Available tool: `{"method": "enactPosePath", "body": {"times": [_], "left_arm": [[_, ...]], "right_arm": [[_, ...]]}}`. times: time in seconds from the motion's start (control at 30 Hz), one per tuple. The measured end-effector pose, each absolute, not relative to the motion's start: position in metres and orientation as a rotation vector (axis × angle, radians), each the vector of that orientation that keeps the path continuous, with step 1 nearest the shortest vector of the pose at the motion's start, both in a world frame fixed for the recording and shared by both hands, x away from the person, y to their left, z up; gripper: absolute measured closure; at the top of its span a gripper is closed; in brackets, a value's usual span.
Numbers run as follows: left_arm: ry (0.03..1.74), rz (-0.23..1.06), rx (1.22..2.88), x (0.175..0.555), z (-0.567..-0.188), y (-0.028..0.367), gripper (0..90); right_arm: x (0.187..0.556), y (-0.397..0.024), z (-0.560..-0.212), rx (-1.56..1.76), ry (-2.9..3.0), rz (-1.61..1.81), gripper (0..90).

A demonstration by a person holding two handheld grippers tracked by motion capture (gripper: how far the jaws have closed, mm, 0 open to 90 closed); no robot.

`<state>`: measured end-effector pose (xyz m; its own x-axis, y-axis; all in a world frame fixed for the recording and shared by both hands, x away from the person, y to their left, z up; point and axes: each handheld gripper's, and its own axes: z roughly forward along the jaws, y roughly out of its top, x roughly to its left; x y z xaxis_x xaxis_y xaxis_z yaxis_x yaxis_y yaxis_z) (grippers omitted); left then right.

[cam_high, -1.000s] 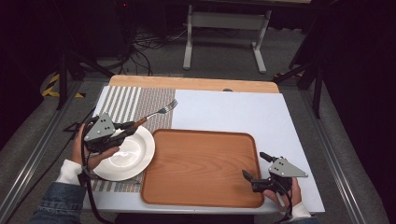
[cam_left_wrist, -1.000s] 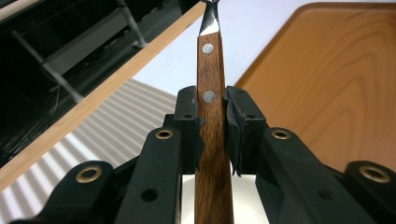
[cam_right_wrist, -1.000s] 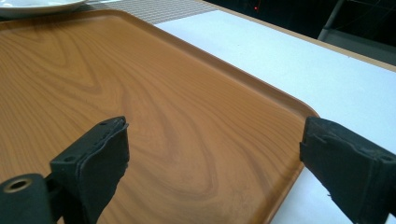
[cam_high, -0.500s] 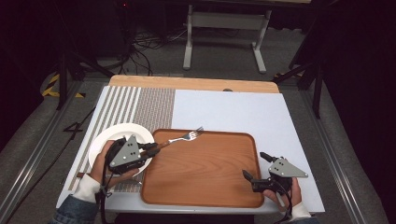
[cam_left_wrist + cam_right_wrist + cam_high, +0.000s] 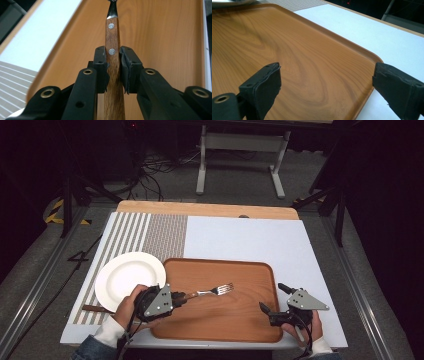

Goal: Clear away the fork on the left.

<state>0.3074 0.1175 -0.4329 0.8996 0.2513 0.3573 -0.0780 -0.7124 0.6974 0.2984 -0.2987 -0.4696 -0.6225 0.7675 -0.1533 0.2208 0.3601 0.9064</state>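
A fork (image 5: 215, 290) with a wooden handle and metal tines points right over the left half of the wooden tray (image 5: 235, 320). My left gripper (image 5: 184, 296) is shut on its handle at the tray's left edge. In the left gripper view the pads clamp both sides of the riveted handle (image 5: 112, 32), just above the tray (image 5: 162, 37). My right gripper (image 5: 273, 297) is open at the tray's front right corner. In the right gripper view its jaws (image 5: 327, 71) straddle the tray's rim (image 5: 352, 47), holding nothing.
A white plate (image 5: 127, 277) sits on a striped placemat (image 5: 155, 232) left of the tray. A dark brown handle (image 5: 92, 308) lies by the plate's front edge. A pale mat (image 5: 250, 240) covers the table behind and right of the tray.
My left gripper has carried the fork from above the plate and placemat rightward and down to the tray's left part. The plate is now uncovered. The right gripper has stayed put.
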Motion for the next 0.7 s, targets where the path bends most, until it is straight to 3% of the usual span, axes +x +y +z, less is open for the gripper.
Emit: {"method": "enactPosePath", "body": {"times": [0.43, 0.67, 0.7], "left_arm": [[0.129, 0.589, 2.425, 0.303, -0.464, 0.111, 76.1], [0.153, 0.451, 2.406, 0.3, -0.471, 0.117, 74.8], [0.165, 0.41, 2.388, 0.297, -0.471, 0.119, 68.1]], "right_arm": [[0.3, -0.298, -0.472, 0.855, 2.065, 1.229, 9.3], [0.3, -0.297, -0.472, 0.851, 2.067, 1.228, 9.3], [0.3, -0.297, -0.472, 0.854, 2.065, 1.229, 9.2]]}}
